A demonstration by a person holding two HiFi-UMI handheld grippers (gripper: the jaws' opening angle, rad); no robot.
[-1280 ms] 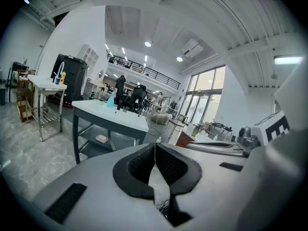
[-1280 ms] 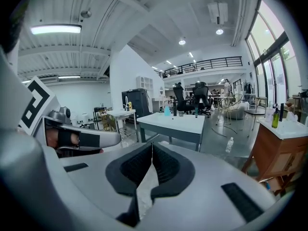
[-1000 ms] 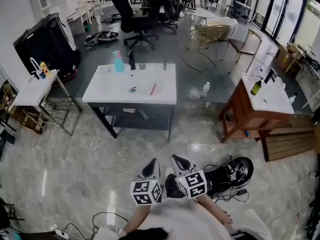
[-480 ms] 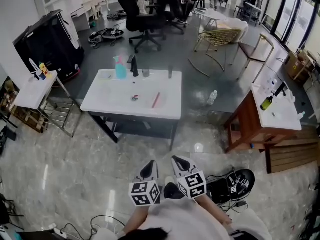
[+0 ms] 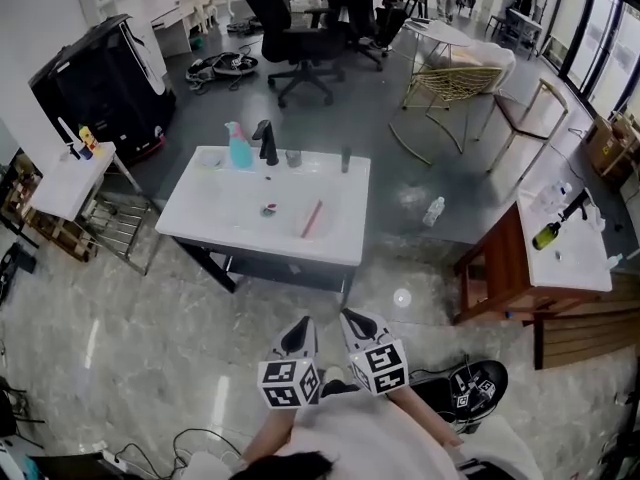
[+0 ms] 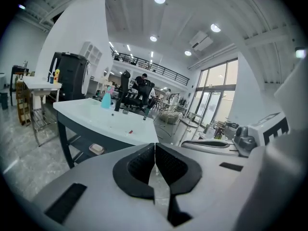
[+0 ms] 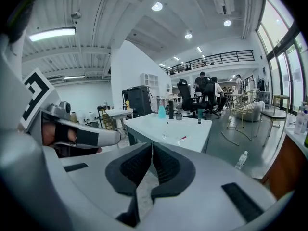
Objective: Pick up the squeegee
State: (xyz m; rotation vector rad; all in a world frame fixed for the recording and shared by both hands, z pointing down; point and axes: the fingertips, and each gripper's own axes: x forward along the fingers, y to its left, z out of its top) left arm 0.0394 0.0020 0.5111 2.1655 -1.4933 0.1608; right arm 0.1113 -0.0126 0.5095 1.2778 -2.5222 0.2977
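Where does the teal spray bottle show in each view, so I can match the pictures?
Head view: teal spray bottle upper left of centre, at the far left of the white table.
Left gripper view: bottle left of centre, at the table's far end.
Right gripper view: bottle near the picture's centre.
Shared landmark: the black faucet, just right of the bottle in every view.

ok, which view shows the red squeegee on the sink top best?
Head view: the squeegee lies whole and unblocked on the white sink top, seen from above. The right gripper view shows only a thin red sliver far off. The left gripper view gives a tiny red speck, too small to identify.
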